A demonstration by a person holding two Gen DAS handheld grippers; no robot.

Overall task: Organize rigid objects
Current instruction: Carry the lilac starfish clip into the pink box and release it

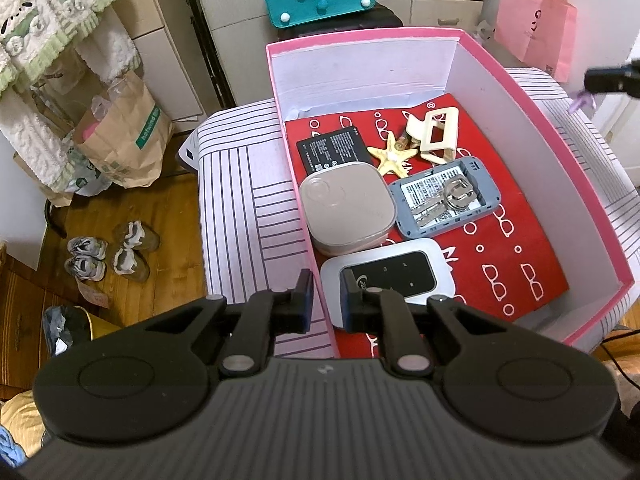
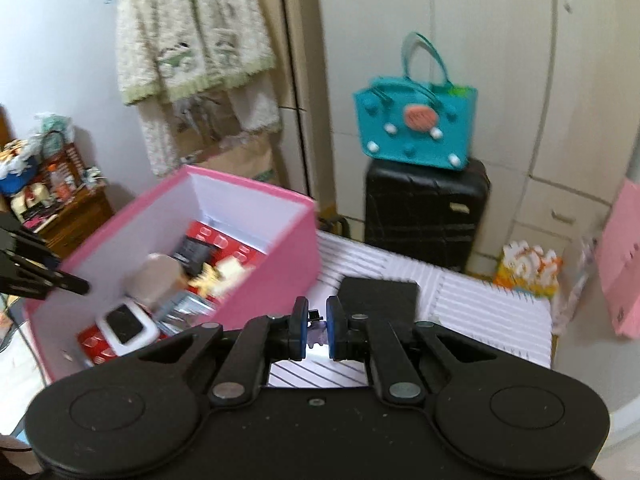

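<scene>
The left wrist view looks straight down into the pink box (image 1: 420,40), sharp enough to sort its contents on a red sheet (image 1: 520,248): a black battery (image 1: 332,148), a starfish (image 1: 392,156), a cream hair claw (image 1: 434,136), a beige rounded case (image 1: 346,206), a grey device shell (image 1: 444,196) with keys (image 1: 452,196) lying in it, and a white pocket router (image 1: 390,276). The right wrist view is motion-blurred and shows the same box only from outside its near corner, but it adds what the other misses: a flat black object (image 2: 380,294) on the striped table (image 2: 480,308), a black suitcase (image 2: 424,216) and a teal bag (image 2: 416,124) on top of it.

The left gripper (image 1: 325,300) has its jaws narrowly spread and holding nothing; they straddle the box's near left wall, with the router just ahead of the right jaw and the beige case further forward.

The right gripper (image 2: 318,326) has its jaws drawn close, pinching a small pale purple item (image 2: 318,336), probably a little clip, though blur hides its shape. The box sits ahead and to the left of these jaws, the flat black object just beyond them. In the left view this gripper shows at the far right edge, beyond the box's right wall.
</scene>
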